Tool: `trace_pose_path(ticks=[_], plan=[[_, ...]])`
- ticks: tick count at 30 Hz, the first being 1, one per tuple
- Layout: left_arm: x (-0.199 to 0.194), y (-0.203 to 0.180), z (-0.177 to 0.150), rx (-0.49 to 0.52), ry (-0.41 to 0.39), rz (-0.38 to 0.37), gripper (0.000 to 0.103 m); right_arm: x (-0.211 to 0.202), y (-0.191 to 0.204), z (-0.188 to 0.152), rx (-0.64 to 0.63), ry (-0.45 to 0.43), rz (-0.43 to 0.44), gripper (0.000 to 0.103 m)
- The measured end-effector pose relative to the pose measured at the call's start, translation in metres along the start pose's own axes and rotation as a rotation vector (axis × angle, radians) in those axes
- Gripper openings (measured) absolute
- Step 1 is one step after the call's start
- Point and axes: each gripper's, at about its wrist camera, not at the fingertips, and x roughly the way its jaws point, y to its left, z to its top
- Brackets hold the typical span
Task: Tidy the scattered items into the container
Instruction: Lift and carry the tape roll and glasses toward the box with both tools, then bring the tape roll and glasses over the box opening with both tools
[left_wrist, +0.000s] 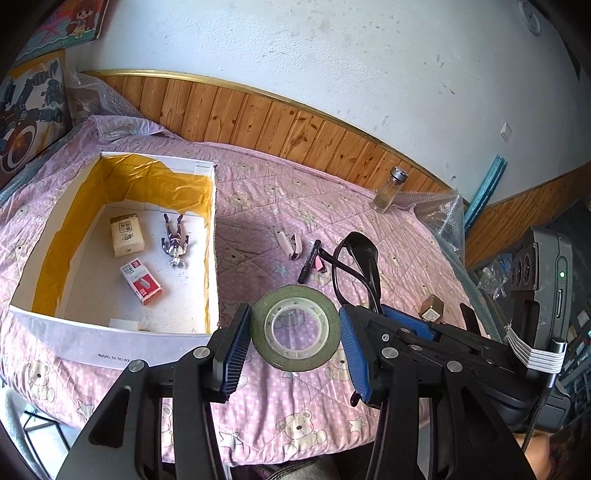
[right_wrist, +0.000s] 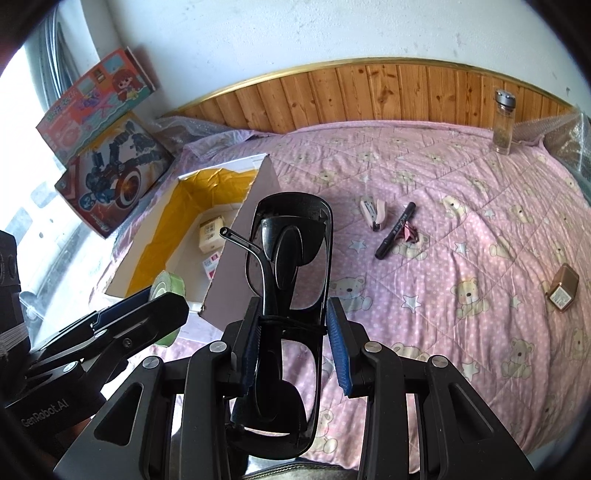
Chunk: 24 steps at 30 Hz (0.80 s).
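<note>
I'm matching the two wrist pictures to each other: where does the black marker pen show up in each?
Left wrist: the black marker pen lies on the pink quilt, right of centre, beyond the tape roll.
Right wrist: the pen lies on the quilt, right of centre, beyond the sunglasses.
Shared landmark: the pink stapler just left of it.

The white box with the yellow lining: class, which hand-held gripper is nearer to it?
Left. The left hand-held gripper, holding the tape roll, sits beside the box; the right hand-held gripper, with the sunglasses, is farther out.
</note>
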Motion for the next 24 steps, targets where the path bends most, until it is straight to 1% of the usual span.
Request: trace_pose_path(ticks=[9,24], plan=[[-0.009,0.018,0.006,-0.051,-0.020,-0.001,0.049,0.001,0.023,0.010,-0.064,-0.004,0.017,0.036],[-0.014,0.048,0.019,-0.109,-0.040,0.020,0.049,0.011,0.055,0.027,-0.120,0.007,0.069,0.036]])
